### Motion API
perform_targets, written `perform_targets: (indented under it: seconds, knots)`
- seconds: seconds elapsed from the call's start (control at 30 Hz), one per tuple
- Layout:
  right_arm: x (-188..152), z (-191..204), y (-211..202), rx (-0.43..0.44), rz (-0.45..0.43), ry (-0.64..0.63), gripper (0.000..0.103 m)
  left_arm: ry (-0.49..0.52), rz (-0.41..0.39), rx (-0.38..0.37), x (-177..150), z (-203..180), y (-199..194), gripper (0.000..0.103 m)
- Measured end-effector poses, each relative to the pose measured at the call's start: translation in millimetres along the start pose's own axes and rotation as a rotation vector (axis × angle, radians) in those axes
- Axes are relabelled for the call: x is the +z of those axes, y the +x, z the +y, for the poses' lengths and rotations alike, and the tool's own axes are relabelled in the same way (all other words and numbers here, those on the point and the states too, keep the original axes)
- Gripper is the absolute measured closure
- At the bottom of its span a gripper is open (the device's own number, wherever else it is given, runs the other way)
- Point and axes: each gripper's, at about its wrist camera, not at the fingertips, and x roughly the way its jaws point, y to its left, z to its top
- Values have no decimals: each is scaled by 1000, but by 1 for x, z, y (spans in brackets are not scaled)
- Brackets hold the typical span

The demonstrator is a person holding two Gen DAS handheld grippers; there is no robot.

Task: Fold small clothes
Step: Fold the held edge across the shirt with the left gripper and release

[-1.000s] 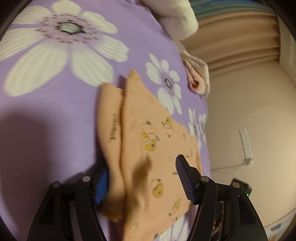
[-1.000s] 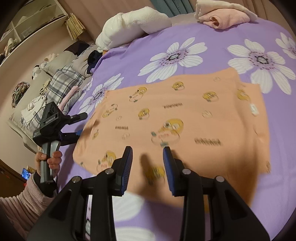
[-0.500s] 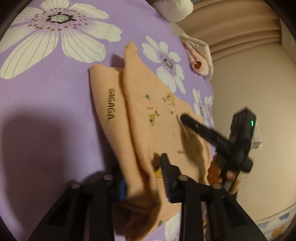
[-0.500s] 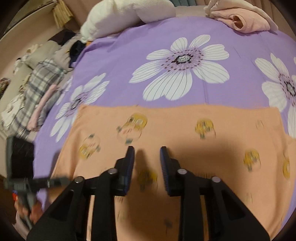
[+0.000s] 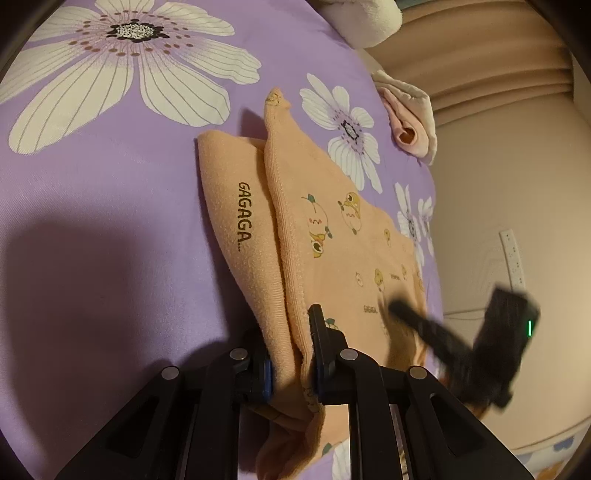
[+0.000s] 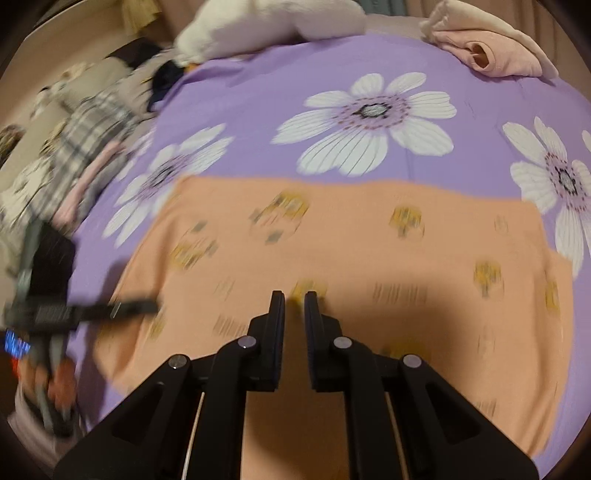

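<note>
Peach cloth (image 5: 332,236), a soft knit piece printed with small yellow cartoon figures and the word GAGAGA, lies on the purple bedsheet (image 5: 96,229); in the left wrist view its near edge is bunched up between the fingers of the left gripper (image 5: 290,354), whose jaws are closing and already press on the gathered folds at the bottom centre of the frame. In the right wrist view the right gripper (image 6: 294,299) sits low in the centre over the flat spread of the same cloth (image 6: 369,251), its jaws closing to a narrow slit; whether any fabric is caught between them cannot be told through the blur. Each gripper shows in the other's view as a blurred black shape, at lower right of the left view and at the left edge of the right view, where a hand (image 6: 55,384) in a pale sleeve holds it. Three large white flowers are printed on the sheet in the right view. At upper right lies one rolled pink garment (image 6: 495,48), at top centre a white plush bundle (image 6: 266,22), and at upper left a heap of plaid and other clothes (image 6: 85,133). A white power strip (image 5: 513,258) hangs on the beige wall at right of the left view.
</note>
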Motion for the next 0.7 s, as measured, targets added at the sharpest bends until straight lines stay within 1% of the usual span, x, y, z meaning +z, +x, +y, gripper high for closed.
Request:
perform_targets:
  seconds: [0.13, 0.17, 0.23, 0.3, 0.37, 0.43, 0.5, 0.57, 0.7]
  knots:
    - [-45, 12, -12, 24, 43, -42, 92, -8, -9, 7, 0, -1, -1, 89]
    - [-51, 14, -10, 22, 56, -46, 92, -10, -12, 7, 1, -2, 0, 91]
    - [-63, 18, -8, 20, 72, -61, 92, -16, -16, 13, 2, -4, 0, 91]
    - [-66, 19, -10, 30, 74, -60, 92, -6, -30, 21, 1, -8, -3, 93]
    - [-65, 14, -12, 50, 69, -32, 92, 14, -48, 30, 2, -18, -8, 93]
    - [-63, 9, -17, 78, 51, 6, 91, 42, -67, 42, 3, -29, -12, 94]
    - [-61, 4, -23, 84, 22, 29, 90, 67, -81, 57, 6, -41, -15, 94]
    - [-58, -3, -28, 91, -6, 58, 90, 104, -94, 81, 9, -57, -16, 94]
    - [-50, -23, -38, 144, -69, 136, 89, 208, -94, 123, 13, -101, -8, 94]
